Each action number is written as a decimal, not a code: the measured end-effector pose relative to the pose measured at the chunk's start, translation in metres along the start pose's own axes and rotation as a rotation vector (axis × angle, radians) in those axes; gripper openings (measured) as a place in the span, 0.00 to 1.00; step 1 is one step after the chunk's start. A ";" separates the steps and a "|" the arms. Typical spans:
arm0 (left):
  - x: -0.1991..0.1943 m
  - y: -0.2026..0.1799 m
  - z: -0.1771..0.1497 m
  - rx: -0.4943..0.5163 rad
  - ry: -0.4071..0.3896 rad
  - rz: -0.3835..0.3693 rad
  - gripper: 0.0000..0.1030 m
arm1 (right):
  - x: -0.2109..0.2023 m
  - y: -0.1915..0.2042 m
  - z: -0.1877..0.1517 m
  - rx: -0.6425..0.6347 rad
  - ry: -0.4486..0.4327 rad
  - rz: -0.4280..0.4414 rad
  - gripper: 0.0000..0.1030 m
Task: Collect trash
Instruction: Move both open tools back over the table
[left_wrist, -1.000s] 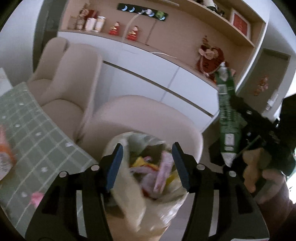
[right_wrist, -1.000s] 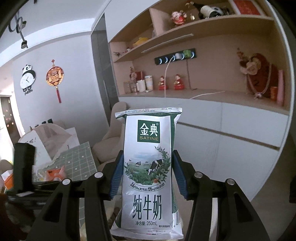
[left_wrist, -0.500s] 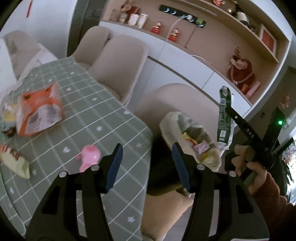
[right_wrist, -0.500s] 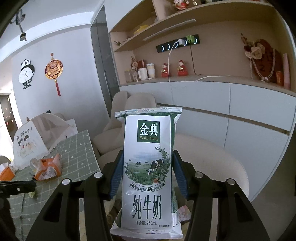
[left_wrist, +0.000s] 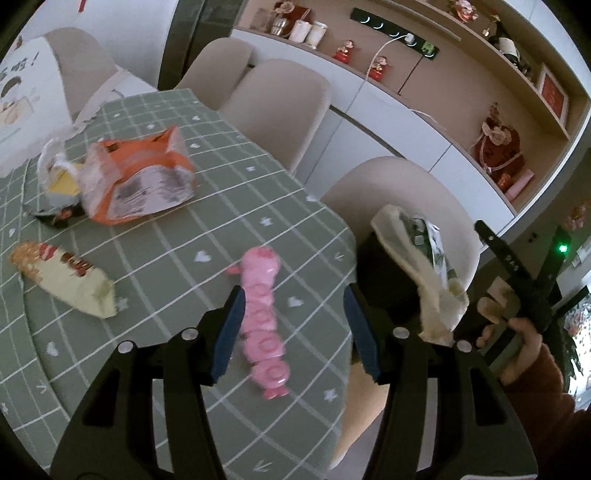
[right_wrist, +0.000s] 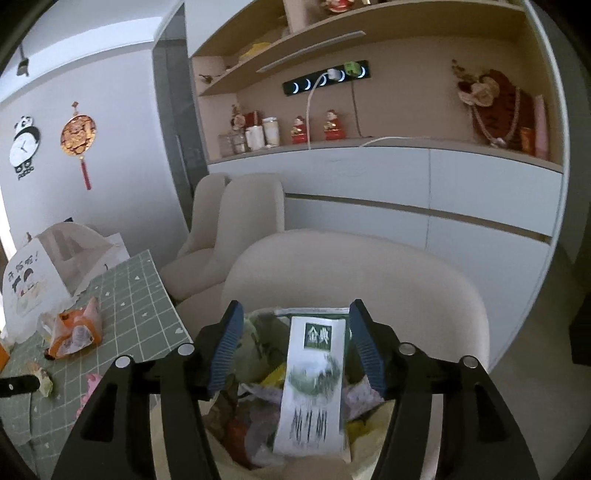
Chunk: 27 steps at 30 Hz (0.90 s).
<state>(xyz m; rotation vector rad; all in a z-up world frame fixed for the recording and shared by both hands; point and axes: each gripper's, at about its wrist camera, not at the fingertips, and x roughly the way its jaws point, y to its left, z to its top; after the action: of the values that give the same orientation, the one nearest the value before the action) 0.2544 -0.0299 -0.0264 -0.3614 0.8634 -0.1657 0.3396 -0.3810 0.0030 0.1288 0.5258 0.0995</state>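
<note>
My right gripper (right_wrist: 295, 306) hangs over the trash bag (right_wrist: 255, 354), its jaws opening. The white and green milk carton (right_wrist: 314, 384) is blurred and falling free between them into the bag, clear of both pads. My left gripper (left_wrist: 293, 295) is open above the green checked tablecloth (left_wrist: 177, 258), with a pink caterpillar-shaped piece (left_wrist: 262, 325) lying on the cloth below its fingers. An orange snack bag (left_wrist: 136, 181) and a pale yellow wrapper (left_wrist: 62, 284) lie further left. In the left wrist view the trash bag (left_wrist: 410, 258) sits beyond the table's right edge, the carton (left_wrist: 432, 240) showing inside it.
Beige chairs (right_wrist: 354, 273) stand along the table's far side and behind the trash bag. A white paper bag with a cartoon print (right_wrist: 26, 280) stands at the table's back left. White cabinets (right_wrist: 443, 192) and shelves line the wall. A person's hand (left_wrist: 517, 332) holds the right gripper.
My left gripper swung from above the trash bag to over the table and the pink piece. My right gripper sank towards the bag and let go of the milk carton, which drops in.
</note>
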 end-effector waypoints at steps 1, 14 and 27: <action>-0.003 0.006 -0.002 -0.002 0.002 0.004 0.51 | -0.003 0.002 0.000 0.003 0.008 -0.006 0.55; -0.051 0.126 -0.014 -0.083 -0.015 0.141 0.51 | -0.033 0.074 -0.014 0.014 0.120 0.060 0.55; -0.066 0.191 0.015 -0.161 -0.091 0.142 0.54 | -0.041 0.172 -0.038 -0.049 0.256 0.141 0.55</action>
<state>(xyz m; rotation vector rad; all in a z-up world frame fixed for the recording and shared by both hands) 0.2234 0.1695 -0.0419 -0.4529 0.8118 0.0522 0.2741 -0.2128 0.0161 0.1058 0.7688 0.2691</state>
